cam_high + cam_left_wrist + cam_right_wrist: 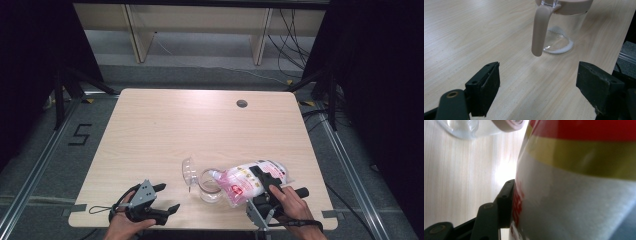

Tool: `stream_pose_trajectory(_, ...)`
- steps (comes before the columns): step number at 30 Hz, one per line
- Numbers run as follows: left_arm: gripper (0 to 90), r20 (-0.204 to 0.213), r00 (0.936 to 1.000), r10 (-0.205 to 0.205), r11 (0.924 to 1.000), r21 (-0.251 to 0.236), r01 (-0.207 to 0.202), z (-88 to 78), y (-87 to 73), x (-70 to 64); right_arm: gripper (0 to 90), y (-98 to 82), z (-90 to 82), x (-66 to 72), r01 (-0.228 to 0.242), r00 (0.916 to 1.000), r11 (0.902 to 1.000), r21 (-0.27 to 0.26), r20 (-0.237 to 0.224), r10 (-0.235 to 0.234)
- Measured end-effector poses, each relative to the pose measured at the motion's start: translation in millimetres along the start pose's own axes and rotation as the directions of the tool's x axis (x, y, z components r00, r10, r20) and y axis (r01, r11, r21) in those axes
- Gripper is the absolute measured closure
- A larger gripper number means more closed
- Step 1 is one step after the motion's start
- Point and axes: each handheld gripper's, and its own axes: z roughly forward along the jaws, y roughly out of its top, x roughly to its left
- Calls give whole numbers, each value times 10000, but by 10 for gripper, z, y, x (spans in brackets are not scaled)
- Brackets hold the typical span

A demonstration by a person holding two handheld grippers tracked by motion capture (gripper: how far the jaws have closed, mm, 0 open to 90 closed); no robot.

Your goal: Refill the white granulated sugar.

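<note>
High view: a bag (250, 181) is clamped in the right gripper (264, 186), tipped over the jar (210, 186) at lower centre; left gripper (159, 200) spread, idle. Bag mouth should be kept centred.

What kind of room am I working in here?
Likely a lab recording station, not a kitchen: a bare wooden table with a cable hole, black curtains on both sides, loose cables on the floor behind.

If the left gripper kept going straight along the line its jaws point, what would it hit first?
Most likely the clear jar, starting with its beige lid strap hanging in front. The left gripper has open jaws, and bare table lies between; depth is uncertain.
</note>
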Motion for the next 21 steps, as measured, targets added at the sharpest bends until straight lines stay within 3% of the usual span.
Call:
stream_pose_trajectory(1,189,42,10000,-4,10000,47,4,-3,2,5,476,-2,1,35,-365,9993,9993,92,-14,365)
stream_pose_trajectory(2,189,22,10000,-22,10000,26,22,-2,2,6,476,6,3,20,-66,10000,10000,56,-37,66)
stream_pose_trajectory(3,189,18,10000,-40,10000,-64,40,4,-1,7,477,8,-2,45,-386,9991,9992,141,-152,388)
stream_pose_trajectory(4,189,14,9999,-131,9999,-48,131,3,-1,5,477,17,0,17,61,10000,10000,18,-68,-60)
stream_pose_trajectory(5,189,15,9999,-130,9999,-62,130,3,-2,5,477,16,-4,42,-274,9996,9996,84,-96,275)
stream_pose_trajectory(6,189,14,10000,-71,10000,-28,72,-1,0,5,477,19,6,39,-122,9998,9999,-13,-135,122)
stream_pose_trajectory(7,189,14,10000,80,10000,19,-80,-9,5,13,478,32,11,27,318,9994,9995,5,-100,-318)
stream_pose_trajectory(8,189,-21,10000,-39,10000,-28,39,-9,6,10,478,33,5,55,97,9998,9998,196,-154,-94)
stream_pose_trajectory(11,189,-54,9999,92,10000,-17,-92,-20,12,25,479,41,6,68,224,9996,9993,291,-180,-219)
stream_pose_trajectory(14,189,-11,9999,-138,9999,-61,138,0,2,4,480,64,11,60,1023,9947,9944,282,-88,-1021)
stream_pose_trajectory(15,189,7,10000,-8,10000,22,8,-2,4,6,481,76,7,45,1442,9895,9890,345,12,-1443)
stream_pose_trajectory(16,189,23,10000,72,10000,50,-72,-1,4,6,481,75,6,66,1336,9910,9899,469,-58,-1334)
stream_pose_trajectory(17,189,-23,10000,52,10000,33,-52,0,3,-2,481,89,3,49,1739,9847,9836,472,44,-1743)
stream_pose_trajectory(19,189,72,9999,-145,9998,-102,146,23,-5,-14,482,96,-20,92,1422,9897,9863,834,33,-1430)
stream_pose_trajectory(20,189,8,10000,84,9999,149,-84,7,-3,1,482,105,6,61,1996,9791,9790,414,302,-2009)
stream_pose_trajectory(21,189,16,9999,99,9998,163,-100,7,-3,2,483,124,-23,58,1977,9801,9770,793,8,-1984)
